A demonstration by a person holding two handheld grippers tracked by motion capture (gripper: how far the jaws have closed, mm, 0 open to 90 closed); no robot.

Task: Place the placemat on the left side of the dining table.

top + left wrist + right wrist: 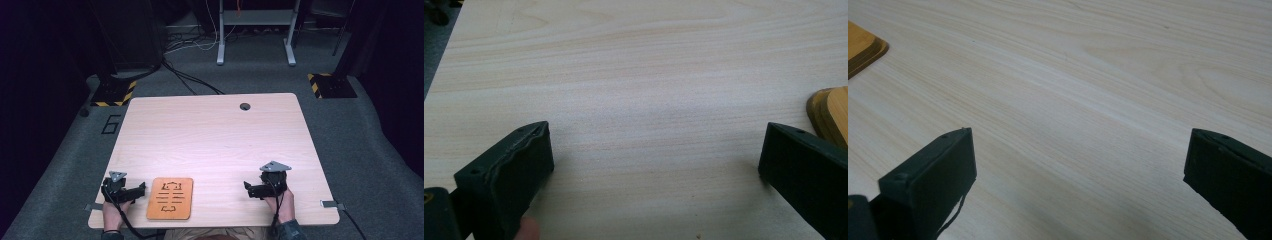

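Observation:
An orange-brown wooden board with cut-out slots lies flat near the table's front edge, left of centre. My left gripper rests on the table just left of the board, open, with bare wood between its jaws. The board's rounded corner shows beside the right jaw in the left gripper view. My right gripper sits at the front right, open and empty. A corner of the board lies far to its left.
The light wooden table has a round cable hole near its far edge. Grey carpet surrounds it. Two stand bases with yellow-black tape and a white desk frame stand beyond.

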